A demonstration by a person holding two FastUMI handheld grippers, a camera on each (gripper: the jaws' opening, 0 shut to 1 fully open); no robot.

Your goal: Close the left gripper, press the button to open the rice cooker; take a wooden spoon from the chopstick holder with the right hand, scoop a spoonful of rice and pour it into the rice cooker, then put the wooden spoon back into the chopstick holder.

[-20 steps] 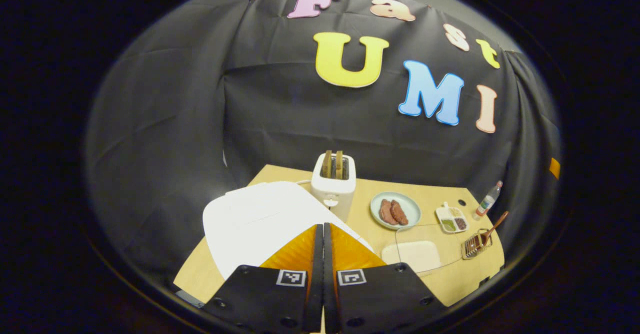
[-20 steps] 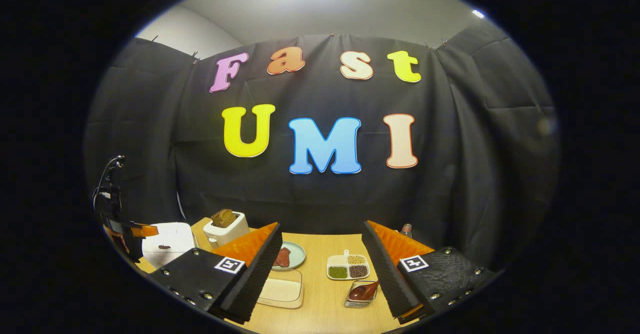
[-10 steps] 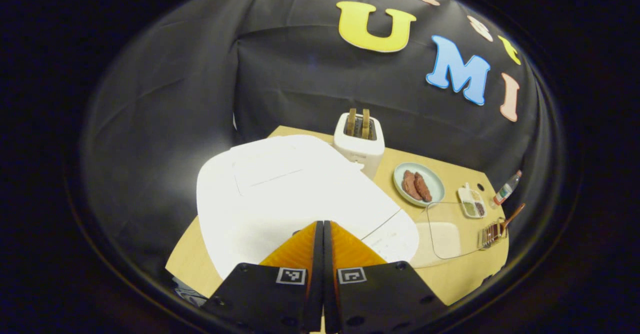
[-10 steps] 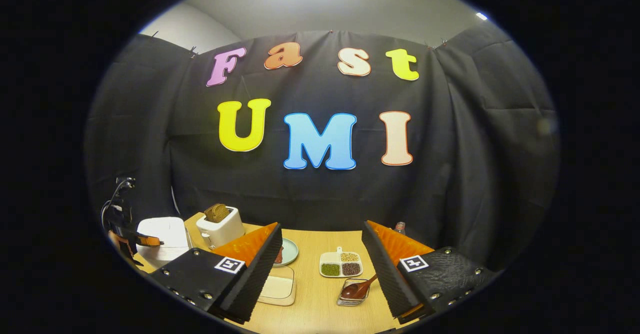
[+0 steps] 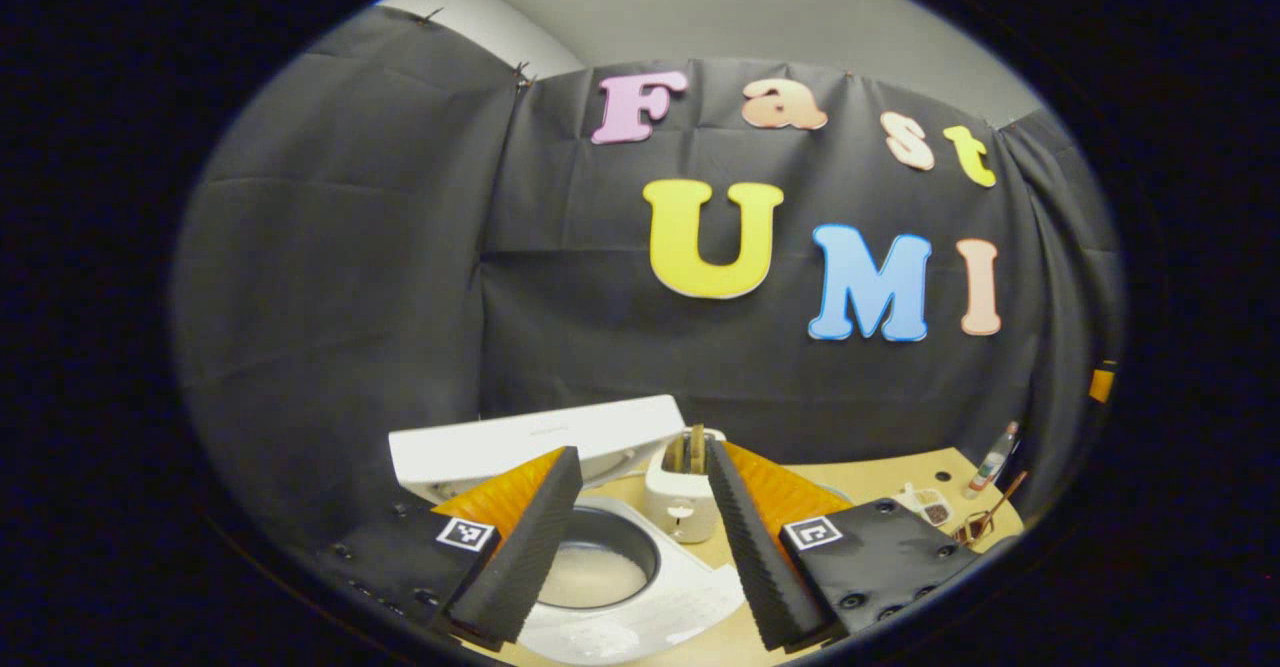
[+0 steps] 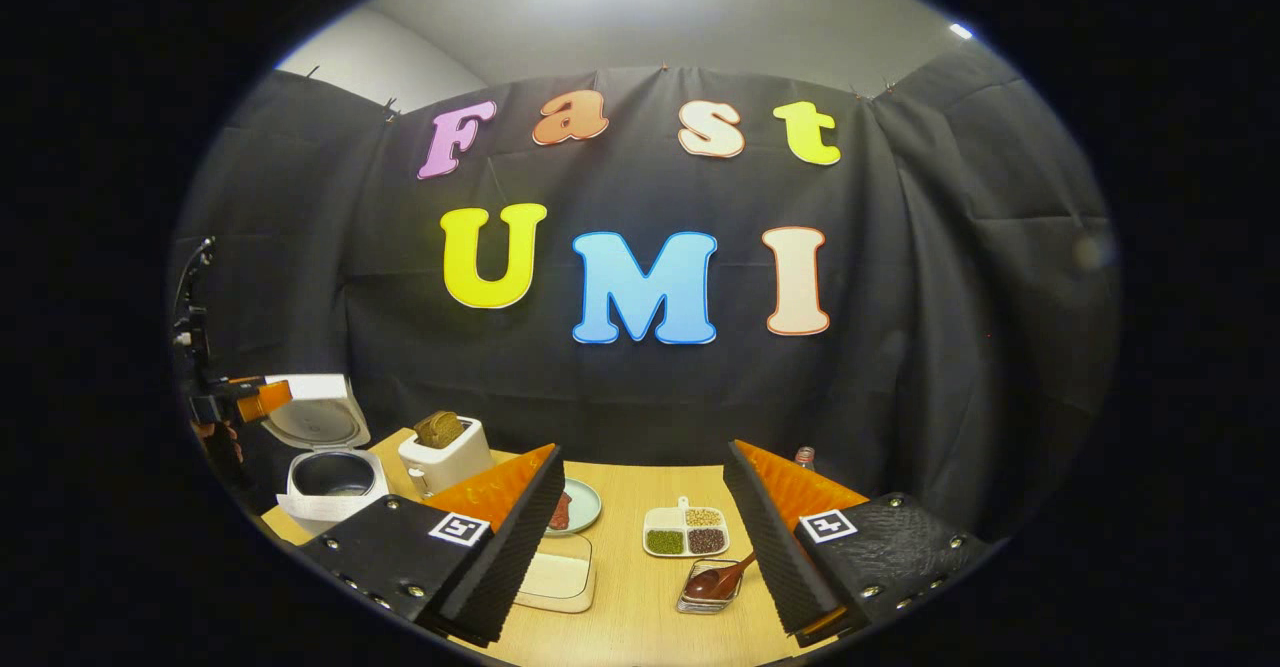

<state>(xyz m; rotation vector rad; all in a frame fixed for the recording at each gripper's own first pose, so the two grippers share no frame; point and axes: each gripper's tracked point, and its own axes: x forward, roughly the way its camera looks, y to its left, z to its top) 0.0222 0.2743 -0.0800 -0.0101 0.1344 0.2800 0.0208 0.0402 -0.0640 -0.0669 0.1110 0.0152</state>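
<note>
The white rice cooker (image 5: 660, 597) stands open, its lid (image 5: 530, 442) tilted up and its inner pot (image 5: 598, 569) holding something pale. My left gripper (image 5: 641, 450) hovers open just above and in front of it, nothing between its fingers. In the right gripper view the open cooker (image 6: 325, 475) is at the far left, with the left gripper (image 6: 245, 402) beside its lid. My right gripper (image 6: 643, 449) is open over the table. Below it the wooden spoon (image 6: 718, 579) lies in the wire chopstick holder (image 6: 700, 599); the same holder (image 5: 972, 527) sits far right in the left gripper view.
A white toaster (image 6: 445, 452) with bread stands behind the cooker. A plate with meat (image 6: 582, 507), a divided dish of grains (image 6: 685, 535), a clear container of rice (image 6: 560, 575) and a small bottle (image 6: 812, 457) sit on the wooden table (image 6: 640, 607).
My left gripper went from shut, pressed down on the closed cooker, to open and lifted back. The cooker lid has sprung up. The right gripper barely moved.
</note>
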